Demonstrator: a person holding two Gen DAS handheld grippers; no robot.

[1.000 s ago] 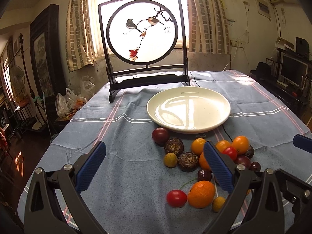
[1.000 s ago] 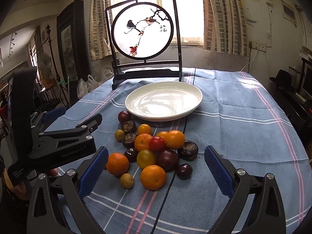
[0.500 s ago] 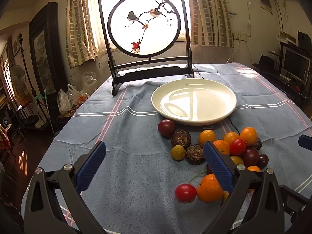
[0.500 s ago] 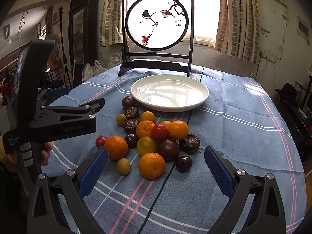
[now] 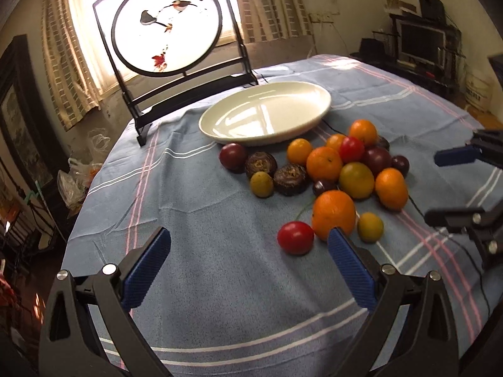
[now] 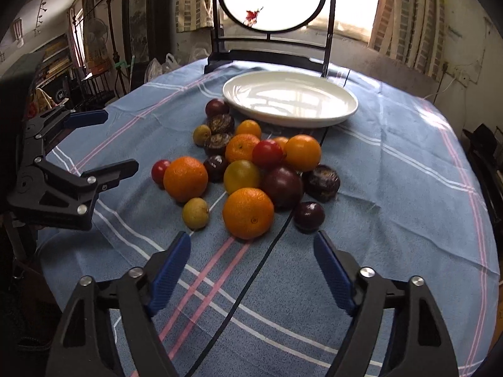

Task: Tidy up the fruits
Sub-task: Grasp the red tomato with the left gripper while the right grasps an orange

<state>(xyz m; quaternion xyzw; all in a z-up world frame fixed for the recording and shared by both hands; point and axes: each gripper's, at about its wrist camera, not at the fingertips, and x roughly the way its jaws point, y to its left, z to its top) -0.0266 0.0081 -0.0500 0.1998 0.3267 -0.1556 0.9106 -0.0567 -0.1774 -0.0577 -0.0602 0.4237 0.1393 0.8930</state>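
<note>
I've brought both grippers, left gripper (image 5: 248, 270) and right gripper (image 6: 251, 270), closer to the loose pile of round mixed fruits (image 6: 251, 163), fingers wide and empty; the shallow white ceramic plate (image 6: 314, 119) is still bare, so nothing is sorted.

The surface (image 6: 408, 163) wears a blue cloth striped white and pink. Straight ahead of the right tongs (image 6: 251, 260) lies a cluster of fruits (image 6: 251, 163); beyond it sits a white plate (image 6: 290, 100), with a framed round screen (image 6: 270, 6) standing behind. A black cable (image 6: 251, 282) crosses the cloth between those tongs.
</note>
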